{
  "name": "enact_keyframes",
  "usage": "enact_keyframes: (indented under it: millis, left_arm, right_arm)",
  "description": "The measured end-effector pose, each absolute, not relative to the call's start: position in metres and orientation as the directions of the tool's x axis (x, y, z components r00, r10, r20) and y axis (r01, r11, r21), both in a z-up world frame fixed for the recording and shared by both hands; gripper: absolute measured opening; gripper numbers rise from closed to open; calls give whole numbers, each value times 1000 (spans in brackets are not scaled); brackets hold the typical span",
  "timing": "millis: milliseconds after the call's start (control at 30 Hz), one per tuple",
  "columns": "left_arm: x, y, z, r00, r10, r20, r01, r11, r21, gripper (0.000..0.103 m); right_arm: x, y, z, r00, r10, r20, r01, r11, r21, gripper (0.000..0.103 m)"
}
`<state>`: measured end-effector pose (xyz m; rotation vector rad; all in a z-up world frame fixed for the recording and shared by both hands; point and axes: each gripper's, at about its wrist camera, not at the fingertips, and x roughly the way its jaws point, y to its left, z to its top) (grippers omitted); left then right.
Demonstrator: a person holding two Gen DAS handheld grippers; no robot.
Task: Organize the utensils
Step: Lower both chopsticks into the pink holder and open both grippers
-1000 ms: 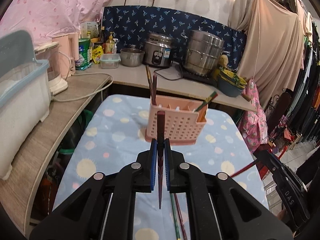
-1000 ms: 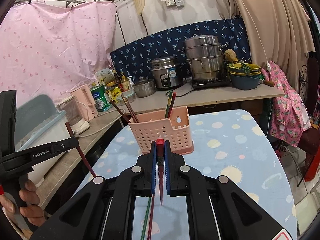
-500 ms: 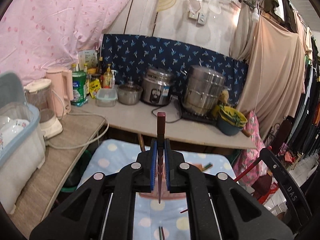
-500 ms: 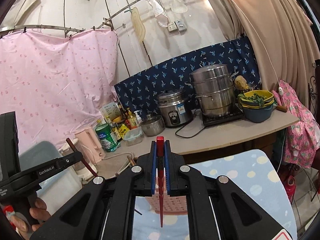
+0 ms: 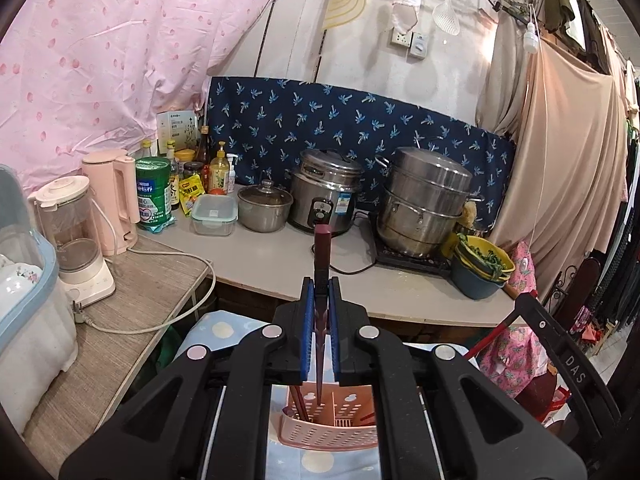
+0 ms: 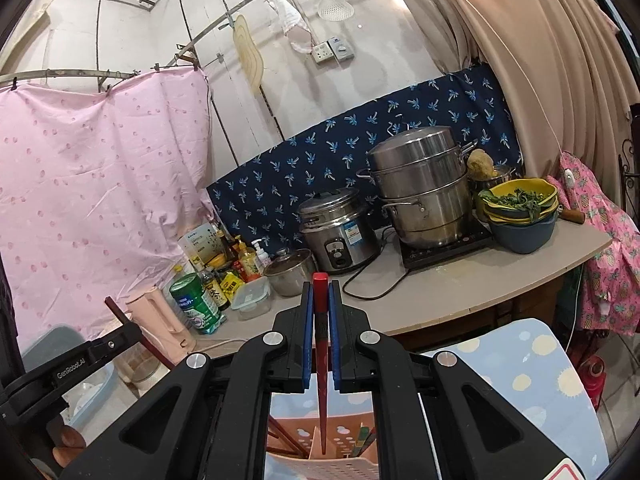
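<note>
Two chopsticks left: my left gripper (image 5: pixel 320 312) pinches the dark chopstick (image 5: pixel 321 264), my right gripper (image 6: pixel 320 312) pinches the red chopstick (image 6: pixel 320 320), both tips above the pink holder (image 5: pixel 332 432) below, where others already stand.

a table under a pale blue cloth with dots (image 6: pixel 532 376) carries a pink perforated utensil basket (image 5: pixel 332 430). chopsticks stand in the basket (image 5: pixel 301 402), leaning in its compartments.

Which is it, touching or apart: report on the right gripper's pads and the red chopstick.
Touching. The right wrist view shows the right gripper shut on the red chopstick, blue pads against both sides, no gap.
</note>
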<state>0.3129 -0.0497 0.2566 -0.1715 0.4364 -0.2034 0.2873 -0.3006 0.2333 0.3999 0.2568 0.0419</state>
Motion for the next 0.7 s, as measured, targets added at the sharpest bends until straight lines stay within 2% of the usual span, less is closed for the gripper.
enact_keyframes:
  millis: [333, 700]
  left_arm:
    - [329, -59, 219, 850, -232, -473, 156, 968, -195, 7]
    - [329, -61, 209, 836, -228, -500, 153, 970, -187, 9]
  right_arm:
    - [311, -296, 192, 938, 86, -335, 39, 936, 349, 7]
    - [303, -294, 187, 933, 97, -347, 29, 940, 340, 10]
